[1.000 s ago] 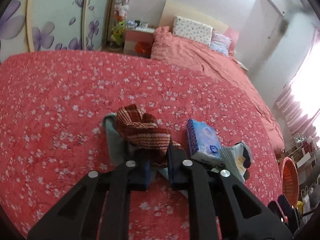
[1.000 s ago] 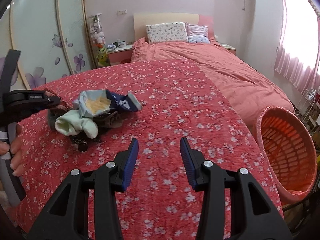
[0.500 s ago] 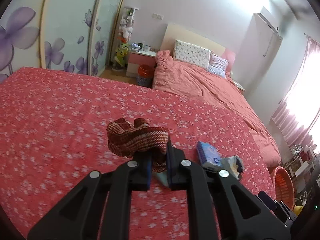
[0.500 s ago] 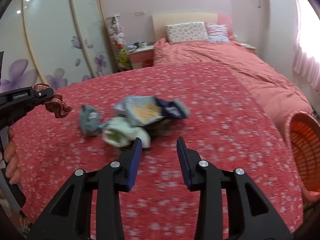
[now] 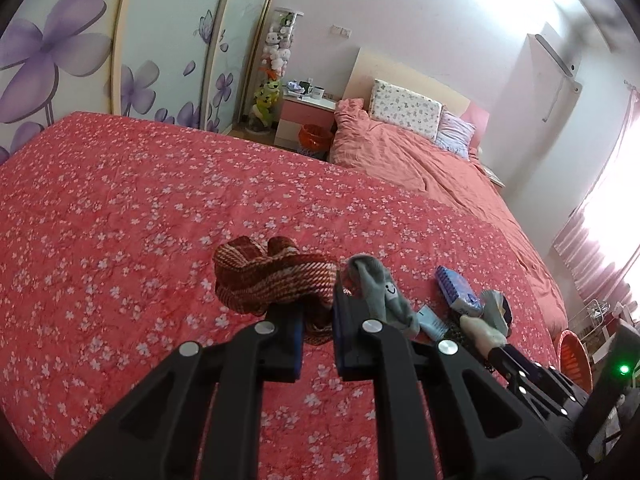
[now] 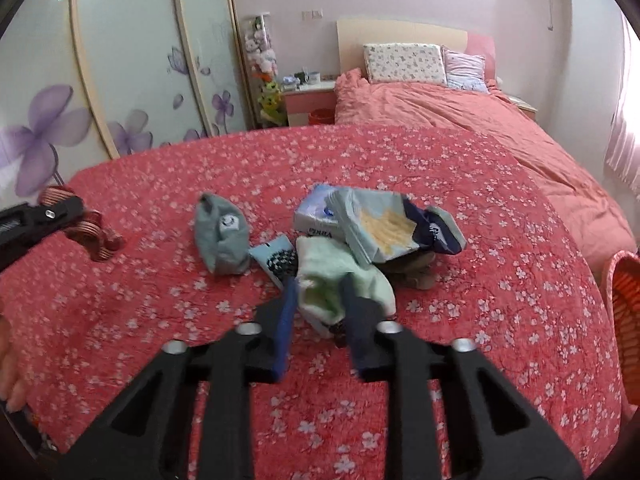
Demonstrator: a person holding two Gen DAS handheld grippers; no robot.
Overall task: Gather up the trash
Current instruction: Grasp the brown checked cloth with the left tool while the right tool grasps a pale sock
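Through the left wrist camera, we are lifting the striped red sock (image 5: 276, 282) clear of the red quilt (image 5: 120, 220); the left tongs (image 5: 316, 320) are staying clamped on it, and the pile it came from is now sliding off to the right.

Through the right wrist camera, our right tongs (image 6: 320, 308) have just been closing and are now pinching the pale green sock (image 6: 340, 280) at the near edge of the pile, beside the torn snack bag (image 6: 384, 228). The orange basket (image 6: 624, 304) is waiting at the right edge, likely the drop-off.

Black gripper (image 5: 316, 322) frames, blue pads, silver screws
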